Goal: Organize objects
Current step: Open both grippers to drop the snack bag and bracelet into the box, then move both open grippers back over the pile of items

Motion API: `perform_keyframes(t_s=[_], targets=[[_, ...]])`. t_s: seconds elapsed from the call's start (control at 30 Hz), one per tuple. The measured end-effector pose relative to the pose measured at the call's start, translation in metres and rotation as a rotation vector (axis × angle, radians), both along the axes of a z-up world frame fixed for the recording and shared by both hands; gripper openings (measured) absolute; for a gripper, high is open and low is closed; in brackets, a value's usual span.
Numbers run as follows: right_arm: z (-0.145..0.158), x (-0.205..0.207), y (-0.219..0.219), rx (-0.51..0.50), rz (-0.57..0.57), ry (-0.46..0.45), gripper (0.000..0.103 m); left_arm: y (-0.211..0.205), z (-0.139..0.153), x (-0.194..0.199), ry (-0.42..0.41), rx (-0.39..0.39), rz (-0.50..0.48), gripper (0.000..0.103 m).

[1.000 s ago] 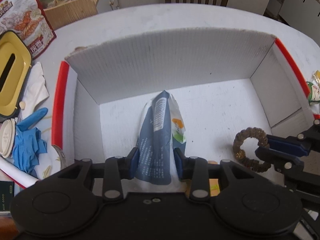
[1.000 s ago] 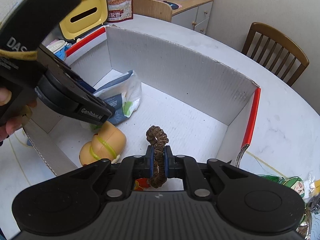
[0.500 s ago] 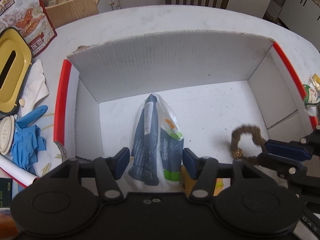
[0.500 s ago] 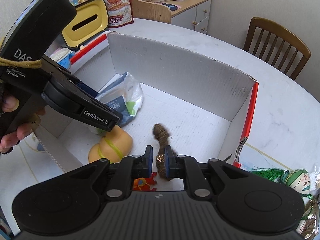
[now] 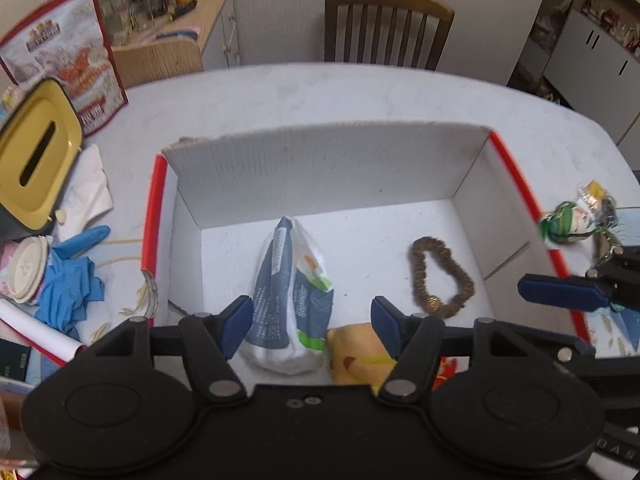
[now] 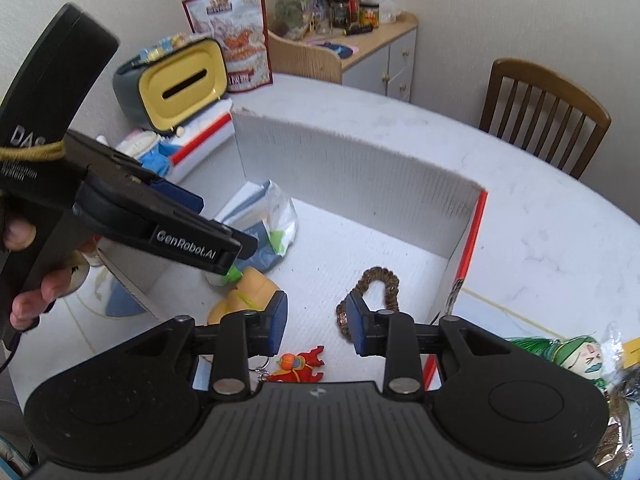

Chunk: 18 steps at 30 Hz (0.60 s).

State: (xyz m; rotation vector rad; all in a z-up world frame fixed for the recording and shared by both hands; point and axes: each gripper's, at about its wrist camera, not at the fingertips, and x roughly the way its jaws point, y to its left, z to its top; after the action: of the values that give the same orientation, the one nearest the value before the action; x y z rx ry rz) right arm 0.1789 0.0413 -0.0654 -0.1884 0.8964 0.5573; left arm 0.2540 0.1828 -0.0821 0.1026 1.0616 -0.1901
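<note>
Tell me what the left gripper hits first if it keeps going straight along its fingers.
Most likely the blue and white plastic packet lying in the cardboard box: it sits between the open fingers of the left gripper, just ahead. Depth is hard to judge.

Lighting: bright, even daylight; soft shadows inside the box (image 5: 320, 168). Strong fisheye bending at edges, dark corners. Slight motion blur in left view; snack bag (image 5: 68, 68) smeared.
</note>
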Motion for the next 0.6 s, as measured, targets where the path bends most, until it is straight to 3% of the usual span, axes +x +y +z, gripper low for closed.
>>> perform_keyframes(t_s=[0.13, 0.23, 0.4, 0.6], targets=[[0.015, -0.008, -0.009, 0.032, -0.001, -0.021, 0.033, -0.005, 0.015, -0.013, -0.040, -0.020, 0.001, 0.064], [0.025, -0.016, -0.019, 0.054, -0.007, -0.035, 0.044, -0.011, 0.026, -0.025, -0.067, -0.031, -0.004, 0.066], [0.040, -0.030, -0.038, 0.071, -0.010, -0.055, 0.045, -0.029, 0.043, -0.043, -0.121, -0.032, -0.026, 0.074], [0.050, -0.045, -0.070, 0.083, -0.021, -0.054, 0.057, -0.056, 0.059, -0.063, -0.159, -0.052, -0.047, 0.080]])
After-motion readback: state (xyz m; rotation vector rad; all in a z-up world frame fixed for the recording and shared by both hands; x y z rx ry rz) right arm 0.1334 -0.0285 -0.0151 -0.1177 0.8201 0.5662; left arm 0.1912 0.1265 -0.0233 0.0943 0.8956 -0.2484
